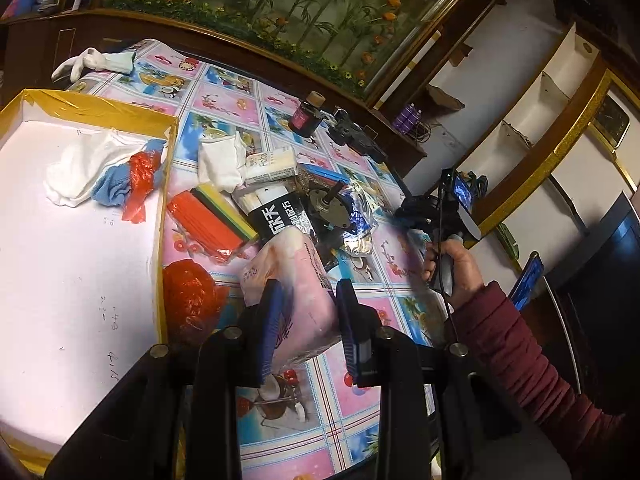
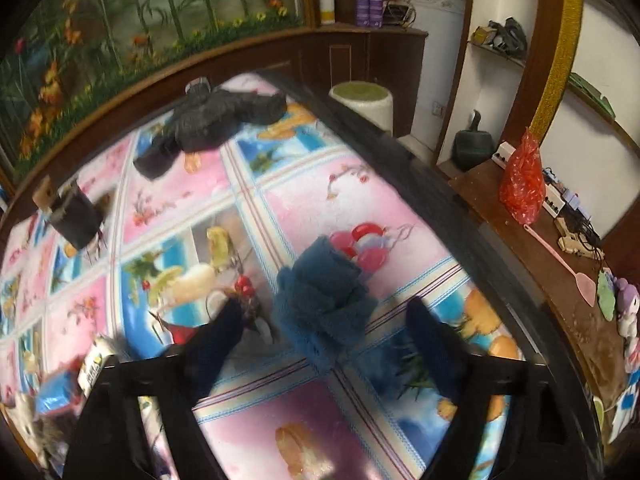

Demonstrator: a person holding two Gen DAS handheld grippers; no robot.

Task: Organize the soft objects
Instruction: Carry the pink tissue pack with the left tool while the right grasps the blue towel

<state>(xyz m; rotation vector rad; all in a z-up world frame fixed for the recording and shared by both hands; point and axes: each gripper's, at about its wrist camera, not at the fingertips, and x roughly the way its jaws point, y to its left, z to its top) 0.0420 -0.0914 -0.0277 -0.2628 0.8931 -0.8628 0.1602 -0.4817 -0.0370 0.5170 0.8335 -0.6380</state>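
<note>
Left wrist view: white and blue cloths (image 1: 92, 176) lie inside the yellow-rimmed white box (image 1: 80, 280) (a few done). Left tongs (image 1: 308, 320) clamp a pink tissue pack (image 1: 288, 288) beside it. Right tongs (image 2: 328, 320) straddle a blue fluffy cloth (image 2: 324, 312) without touching; more remains.

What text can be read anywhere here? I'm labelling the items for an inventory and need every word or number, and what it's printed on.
"欣天": large white characters on the black packet; the smaller characters beside them are too blurred to read.
"Foca", roughly: on the small white box, uncertain.
Pink tissue pack in the left tool: print too blurred.
White tray: faint handwritten marks, unreadable.
Right wrist view: nothing readable.
</note>
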